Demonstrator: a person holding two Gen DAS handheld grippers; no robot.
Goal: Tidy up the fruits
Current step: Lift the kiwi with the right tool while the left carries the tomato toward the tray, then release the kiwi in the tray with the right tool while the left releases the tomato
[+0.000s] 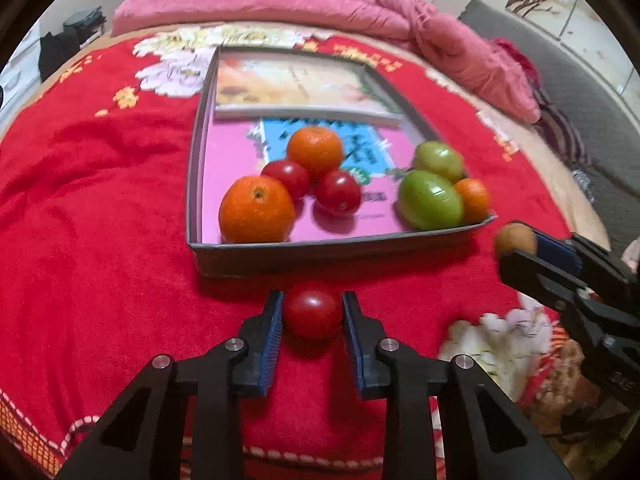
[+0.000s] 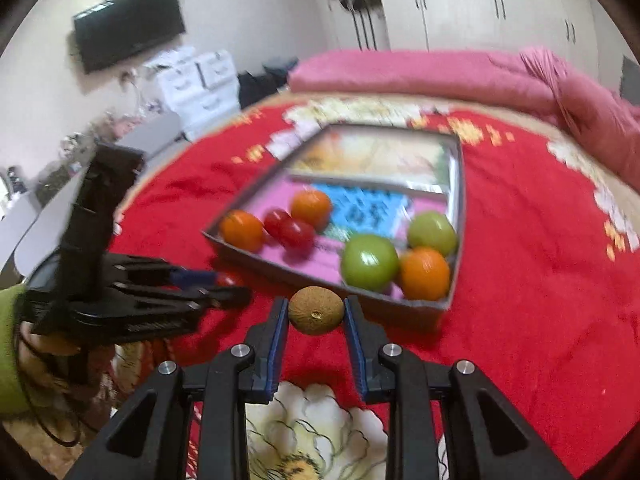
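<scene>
Counting from my left wrist view, I find eight fruits in all. My left gripper (image 1: 313, 309) is clamped on one red tomato (image 1: 313, 314), its blue pads pressing both sides, with the fruit low over the red flowered blanket (image 1: 92, 216) just short of the tray's near wall. My right gripper (image 2: 316, 311) is clamped on one brown kiwi (image 2: 316, 315), also just outside the tray — near its front right corner, at about three o'clock in the left view.

The shallow grey tray (image 1: 332, 246) sits at the centre of the blanket and holds seven fruits:
- three oranges: a large one (image 1: 257, 215) at the near left, one (image 1: 315, 152) further back toward twelve o'clock, and a small one (image 1: 473, 199) in the near right corner
- two tomatoes (image 1: 338, 193), side by side and touching, between the two left oranges
- two green fruits (image 1: 430, 199), one behind the other at the right, the nearer one touching the small orange

That makes three tomatoes in all, three oranges, two green fruits and one kiwi — nine pieces, so my first count of eight was short by the kiwi.

Also in the tray lie two printed items: a pale book (image 1: 296, 88) at the far end and a blue-and-pink one (image 1: 368, 148) under the fruit. A pink quilt (image 1: 320, 4) is bundled along the far edge of the bed at twelve o'clock. In the right wrist view a green sleeve (image 2: 10, 344) shows at nine o'clock, behind the left gripper.
</scene>
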